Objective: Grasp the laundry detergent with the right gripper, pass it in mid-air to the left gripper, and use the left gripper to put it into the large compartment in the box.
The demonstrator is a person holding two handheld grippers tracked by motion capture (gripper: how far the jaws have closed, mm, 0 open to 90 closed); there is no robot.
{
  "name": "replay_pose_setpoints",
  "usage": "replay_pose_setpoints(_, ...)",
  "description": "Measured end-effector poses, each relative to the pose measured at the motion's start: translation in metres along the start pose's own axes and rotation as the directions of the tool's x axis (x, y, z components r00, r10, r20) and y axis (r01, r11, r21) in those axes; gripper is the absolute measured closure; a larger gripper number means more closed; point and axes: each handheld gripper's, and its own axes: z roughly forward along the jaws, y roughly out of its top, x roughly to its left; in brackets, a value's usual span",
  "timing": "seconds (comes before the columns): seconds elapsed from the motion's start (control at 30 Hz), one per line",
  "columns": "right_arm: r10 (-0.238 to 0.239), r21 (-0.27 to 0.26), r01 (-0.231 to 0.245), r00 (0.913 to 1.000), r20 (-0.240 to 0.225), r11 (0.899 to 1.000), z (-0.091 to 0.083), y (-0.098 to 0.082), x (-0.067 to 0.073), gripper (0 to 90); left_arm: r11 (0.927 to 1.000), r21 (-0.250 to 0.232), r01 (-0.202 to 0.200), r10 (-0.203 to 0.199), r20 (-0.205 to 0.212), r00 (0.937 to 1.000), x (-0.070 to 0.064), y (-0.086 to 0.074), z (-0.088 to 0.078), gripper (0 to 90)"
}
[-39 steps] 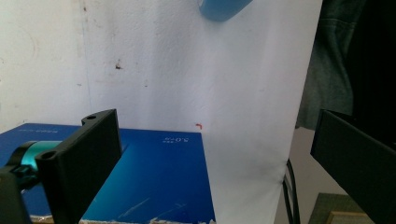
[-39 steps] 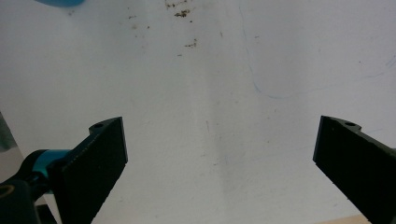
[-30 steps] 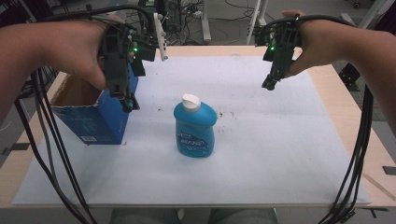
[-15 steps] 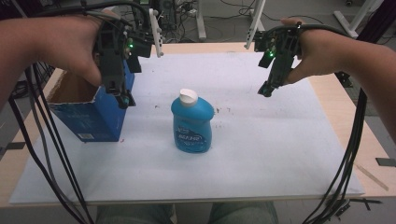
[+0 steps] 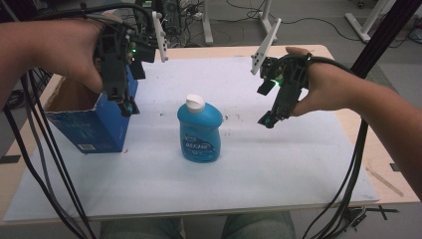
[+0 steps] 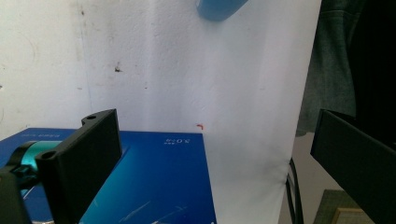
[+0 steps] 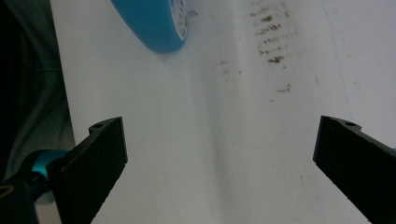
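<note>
- High view: blue bottle (image 5: 200, 130) with white cap stands upright on white sheet (image 5: 278, 164).
- Blue box (image 5: 87, 119) stands left of bottle.
- Left gripper (image 5: 128, 107) and right gripper (image 5: 267, 121) flank bottle, jaws wide apart, holding nothing.

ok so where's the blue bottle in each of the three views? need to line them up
High view: bottle stands upright mid-table on the white sheet, right of the blue box.
Left gripper view: a sliver of its blue body at the top edge, beyond the box.
Right gripper view: its lower body with the label edge at top left.
Shared landmark: the white sheet under the bottle.
</note>
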Motion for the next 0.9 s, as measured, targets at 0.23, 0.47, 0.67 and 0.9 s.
replay_pose_setpoints(0.23,0.008,-0.102,-0.011,0.9997,-0.023,0.995,0.014,-0.005,0.013,1.9,0.9999,-0.005,-0.009,0.009,0.001,1.0,-0.002,0.001,-0.001,1.8)
replay_pose_setpoints(0.47,0.034,-0.201,-0.043,0.9982,-0.05,0.979,0.031,-0.009,0.021,1.9,0.9999,-0.009,-0.009,0.009,-0.003,1.0,-0.002,-0.001,-0.001,1.8)
replay_pose_setpoints(0.67,0.055,-0.264,-0.071,0.9962,-0.068,0.962,0.045,-0.011,0.025,1.9,0.9998,-0.016,-0.013,0.012,-0.004,0.9999,-0.005,-0.002,-0.002,1.8)
replay_pose_setpoints(0.9,0.058,-0.334,-0.084,0.9945,-0.087,0.939,0.059,-0.005,0.03,1.9,0.9997,-0.017,-0.018,0.018,-0.009,0.9998,-0.006,-0.002,-0.001,1.8)
